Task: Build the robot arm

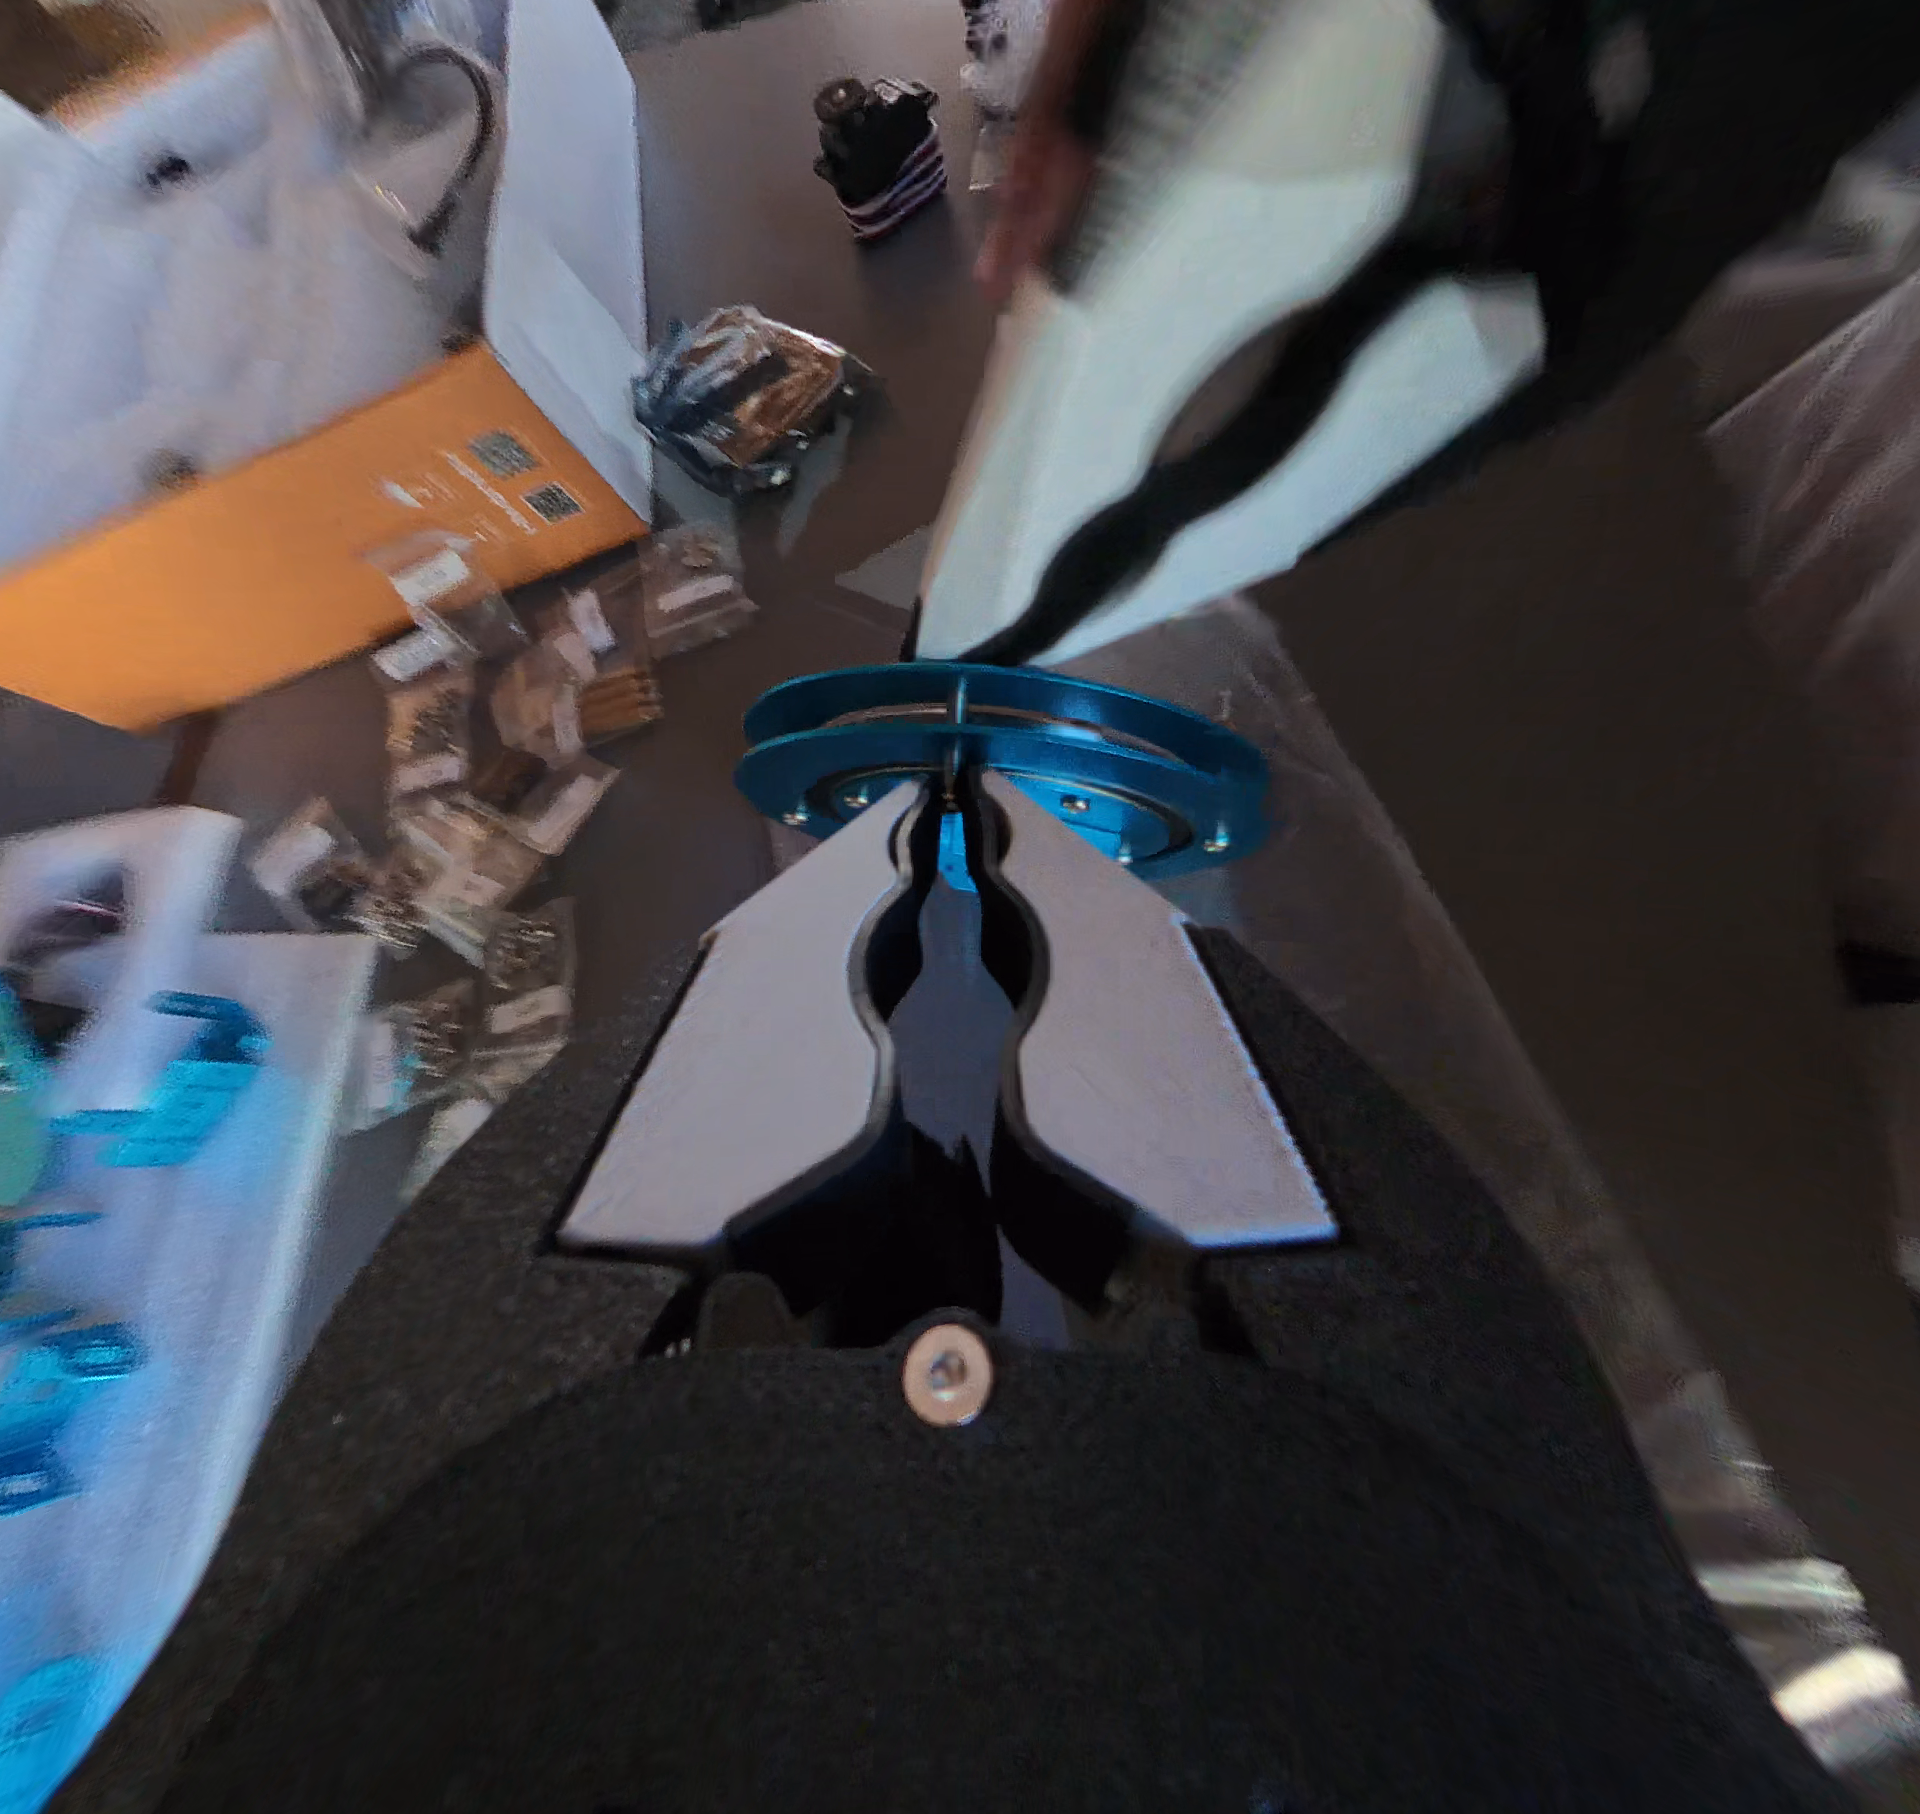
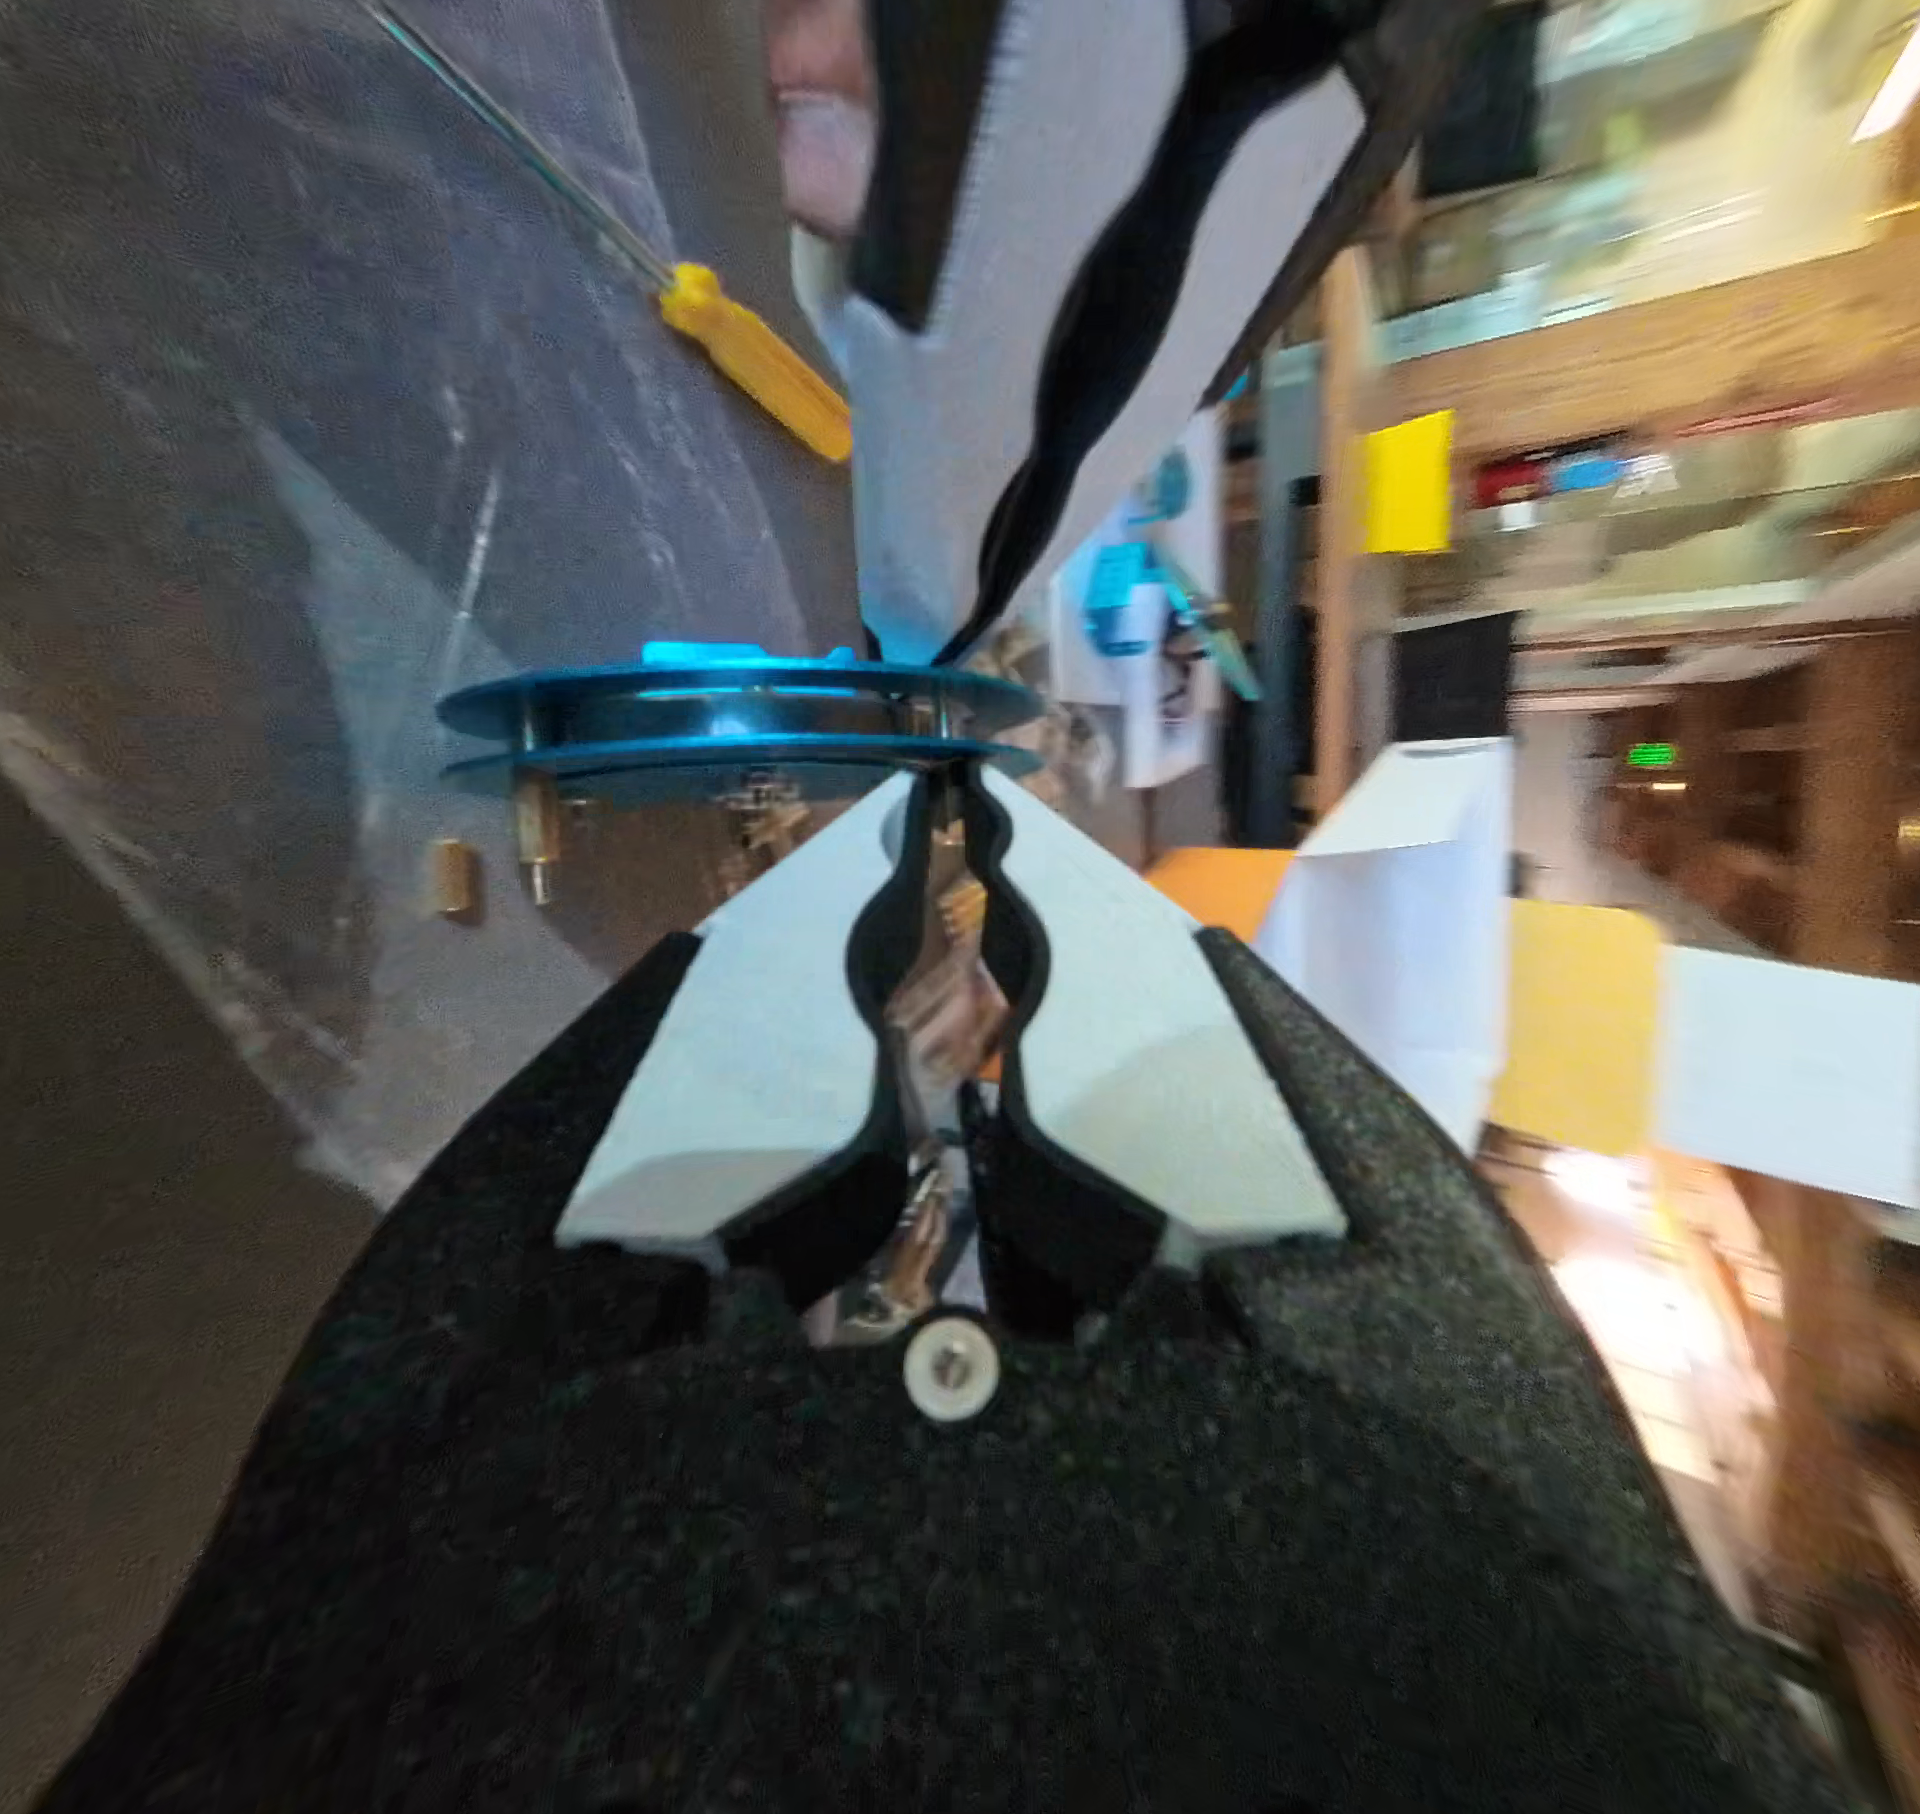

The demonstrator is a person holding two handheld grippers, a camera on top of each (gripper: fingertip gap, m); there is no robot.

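Note:
A blue round assembly of two stacked plates with a metal ring between them is held between both grippers. My left gripper is shut on its near rim. My right gripper comes in from the upper right and pinches the far rim. In the right wrist view, my right gripper is shut on the rim of the assembly, and my left gripper comes down from above onto the opposite rim. Brass standoffs hang under the lower plate.
An orange and white box, several small bags of hardware and a white sheet with blue pictures lie at left on the dark table. A yellow-handled screwdriver and a loose brass standoff lie nearby. Shelves stand at right.

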